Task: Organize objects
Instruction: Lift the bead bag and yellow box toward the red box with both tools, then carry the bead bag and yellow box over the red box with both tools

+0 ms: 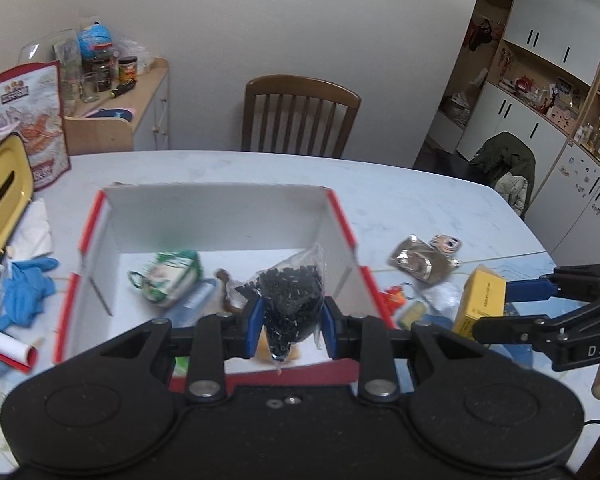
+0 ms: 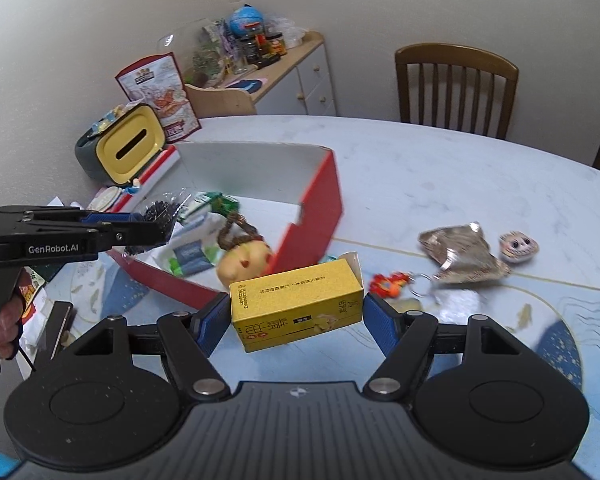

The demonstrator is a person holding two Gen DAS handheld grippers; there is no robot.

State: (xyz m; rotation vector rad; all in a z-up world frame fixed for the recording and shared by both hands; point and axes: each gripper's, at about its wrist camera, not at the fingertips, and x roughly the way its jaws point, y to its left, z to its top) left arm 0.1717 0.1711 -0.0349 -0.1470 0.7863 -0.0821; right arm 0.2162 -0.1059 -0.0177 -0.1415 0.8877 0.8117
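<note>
A plain pale wall (image 1: 300,20) backs a slatted wooden chair (image 1: 300,114) at the far edge of the marbled white bench (image 1: 400,184), with a cluttered low cabinet (image 1: 140,116) left and tall white cupboards (image 1: 548,40) right.

I count beside one red box (image 2: 320,216): one yellow carton (image 2: 296,308), one foil pouch (image 2: 460,256), one keychain (image 2: 390,283).

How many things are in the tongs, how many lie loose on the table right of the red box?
Held in tongs: 2 — bag of black bits, yellow carton
Loose: 3 — silver pouch, little painted face, orange keyring
Total: 5
</note>
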